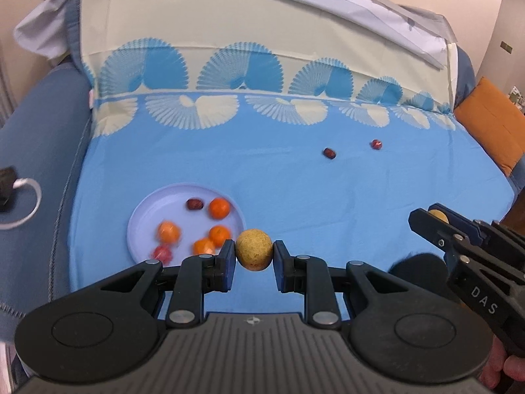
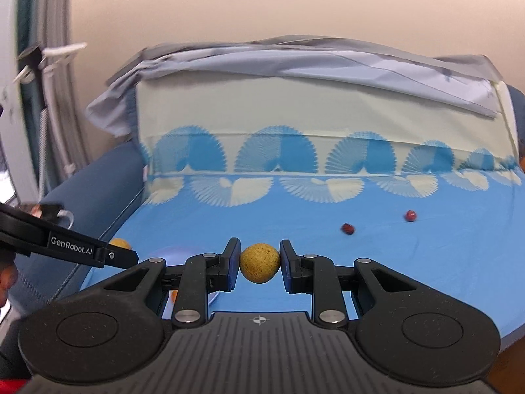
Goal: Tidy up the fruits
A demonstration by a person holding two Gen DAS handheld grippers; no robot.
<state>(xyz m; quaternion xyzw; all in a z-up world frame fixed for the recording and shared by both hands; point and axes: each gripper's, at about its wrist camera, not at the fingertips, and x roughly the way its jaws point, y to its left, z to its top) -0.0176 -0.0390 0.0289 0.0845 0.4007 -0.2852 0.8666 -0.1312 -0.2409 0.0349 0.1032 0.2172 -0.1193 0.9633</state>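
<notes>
A: What are the grippers doing?
B: Left gripper (image 1: 254, 254) is clamping a yellow fruit (image 1: 254, 253) beside the plate (image 1: 144, 220); right gripper (image 2: 259, 262) is gripping another yellow ball (image 2: 259, 262) above the sheet (image 2: 393, 262), 2 red fruits (image 1: 329, 153) lying apart

four oranges (image 1: 219, 207), three dates (image 1: 329, 153), two longans (image 1: 254, 249)

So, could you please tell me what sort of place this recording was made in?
Most likely a living room at home: the fruit lies on a sofa draped with a blue patterned sheet, an orange cushion sits at one end, and a lilac plate holds the fruit.
</notes>
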